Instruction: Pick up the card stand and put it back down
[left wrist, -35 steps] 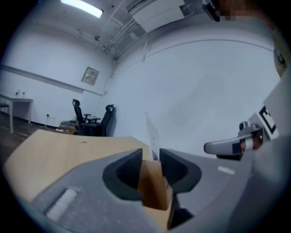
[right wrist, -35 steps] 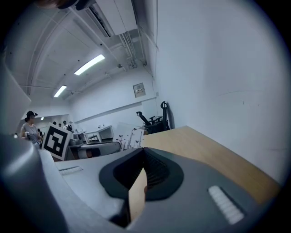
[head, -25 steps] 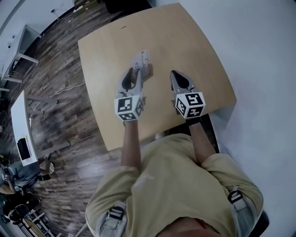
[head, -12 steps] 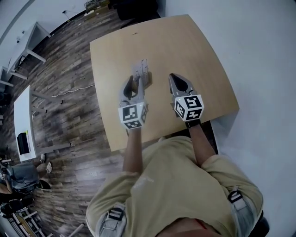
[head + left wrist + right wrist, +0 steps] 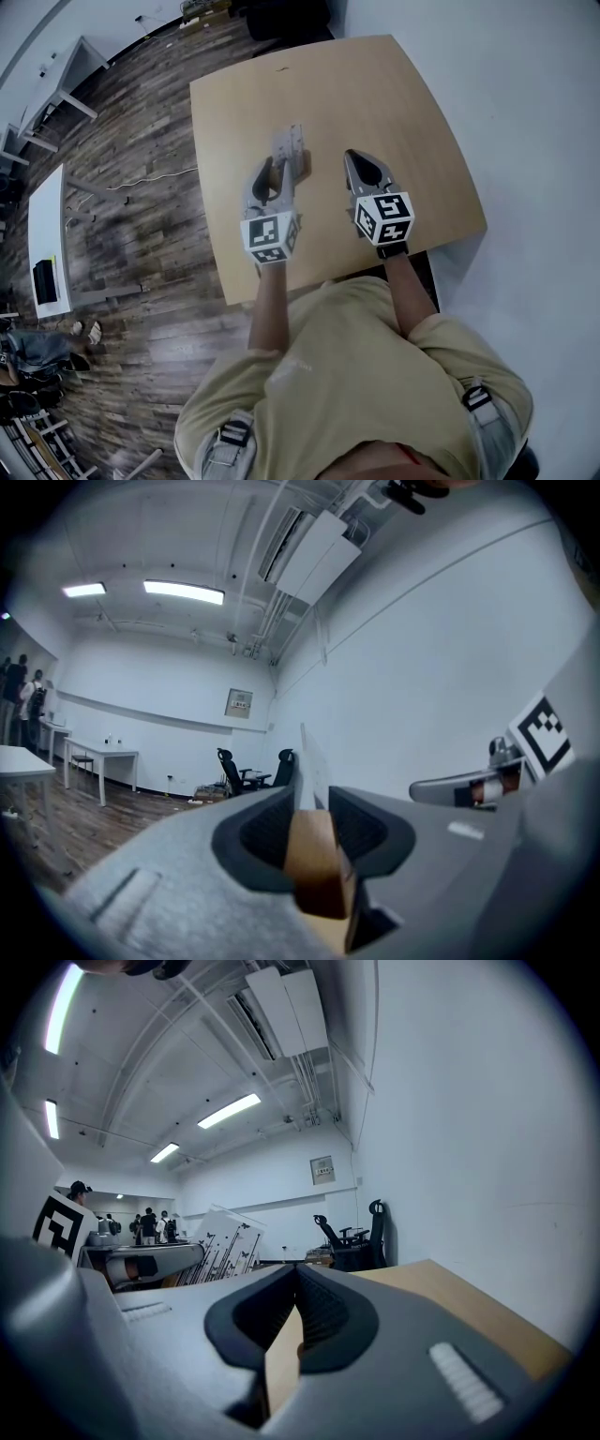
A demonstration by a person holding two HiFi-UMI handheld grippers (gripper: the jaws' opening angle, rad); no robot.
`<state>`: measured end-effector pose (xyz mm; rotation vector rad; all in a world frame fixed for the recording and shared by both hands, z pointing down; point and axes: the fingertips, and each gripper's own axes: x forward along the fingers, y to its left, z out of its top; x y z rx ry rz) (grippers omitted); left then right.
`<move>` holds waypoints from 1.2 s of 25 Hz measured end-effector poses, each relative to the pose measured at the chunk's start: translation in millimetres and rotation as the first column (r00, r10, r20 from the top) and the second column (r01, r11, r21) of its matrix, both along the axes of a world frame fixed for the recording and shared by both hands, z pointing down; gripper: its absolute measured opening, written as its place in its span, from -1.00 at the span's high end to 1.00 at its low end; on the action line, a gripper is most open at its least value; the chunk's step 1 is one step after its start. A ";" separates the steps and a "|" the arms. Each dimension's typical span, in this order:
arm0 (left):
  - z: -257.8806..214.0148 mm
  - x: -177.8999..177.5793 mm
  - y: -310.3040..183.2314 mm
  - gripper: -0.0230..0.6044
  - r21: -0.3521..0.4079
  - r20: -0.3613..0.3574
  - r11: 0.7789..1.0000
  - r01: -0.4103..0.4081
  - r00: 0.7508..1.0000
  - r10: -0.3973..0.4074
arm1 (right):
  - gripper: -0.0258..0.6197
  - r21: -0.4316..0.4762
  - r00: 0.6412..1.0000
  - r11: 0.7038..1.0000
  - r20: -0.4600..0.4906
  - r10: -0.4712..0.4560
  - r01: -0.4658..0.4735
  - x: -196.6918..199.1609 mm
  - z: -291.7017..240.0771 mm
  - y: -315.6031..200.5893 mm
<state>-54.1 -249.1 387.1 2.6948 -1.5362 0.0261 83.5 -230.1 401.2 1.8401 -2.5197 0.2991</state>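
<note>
I count one card stand (image 5: 290,147), wood base pinched in my left gripper (image 5: 273,172), over table (image 5: 394,103) middle. My right gripper (image 5: 367,169) has jaws pressed together, empty, over same table.

counts, head view: card stand (image 5: 290,146) x1; tongs x2, left tongs (image 5: 274,164) and right tongs (image 5: 351,156); marker cubes x2, left cube (image 5: 269,236) and right cube (image 5: 385,217); wooden tabletop (image 5: 403,103) x1; person (image 5: 347,394) x1, both arms in shot; white desks x2, far desk (image 5: 67,73) and near desk (image 5: 44,234)
left gripper view: ceiling strips x2, short strip (image 5: 84,590) and long strip (image 5: 184,592); black office chairs x2, left chair (image 5: 227,769) and right chair (image 5: 283,764); wall frame (image 5: 239,703) x1
right gripper view: ceiling lights (image 5: 230,1110) x4; people far back too small to count
</note>
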 end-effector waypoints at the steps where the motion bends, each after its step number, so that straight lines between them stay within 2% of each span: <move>1: 3.1 -1.7 -0.1 0.56 -0.011 0.004 1.000 0.002 1.000 -0.002 | 0.91 -0.002 1.000 1.000 0.002 -0.003 0.003 -1.0 1.2 -1.0; 16: 42.2 -59.8 2.7 0.56 -0.058 0.014 0.993 0.101 0.995 -0.100 | 0.91 -0.085 0.989 0.986 0.011 -0.144 0.145 -51.5 33.5 -15.3; 20: 69.7 -72.5 6.8 0.56 -0.081 0.051 0.993 0.083 0.996 -0.079 | 0.91 -0.121 0.983 0.976 0.000 -0.184 0.182 -64.7 49.2 -8.7; 27: 130.8 -84.9 18.0 0.56 -0.160 0.060 0.986 0.043 0.998 -0.033 | 0.91 -0.259 0.972 0.938 0.008 -0.235 0.229 -77.1 107.8 12.9; 30: 153.7 -87.7 22.7 0.56 -0.160 0.064 0.987 0.017 0.998 -0.007 | 0.91 -0.298 0.970 0.926 0.010 -0.242 0.234 -82.4 130.8 22.2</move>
